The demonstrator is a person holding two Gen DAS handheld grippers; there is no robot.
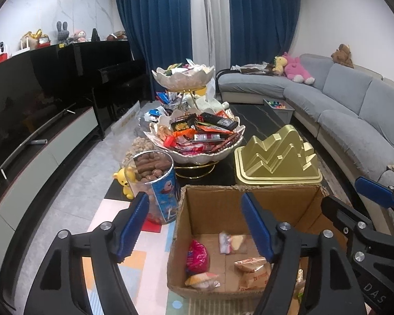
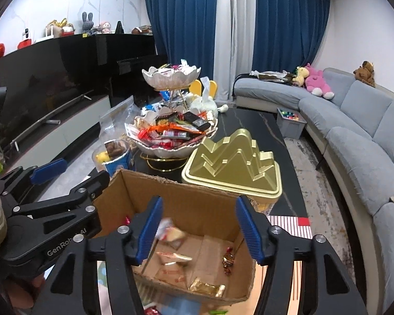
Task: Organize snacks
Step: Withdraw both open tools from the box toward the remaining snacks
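Over the cardboard box (image 1: 205,210), you are holding your left gripper (image 1: 197,223) with its jaws standing wide and nothing between them. Beside it, your right gripper (image 2: 198,228) is hanging over the same box, jaws apart and gripping nothing. Wrapped snacks (image 2: 206,290) are lying loose on the box floor, one blurred packet (image 2: 170,232) among them. Beyond the box, a gold mountain-shaped container (image 2: 236,160) and a tiered snack bowl (image 1: 197,136) are sitting on the dark table (image 2: 257,123).
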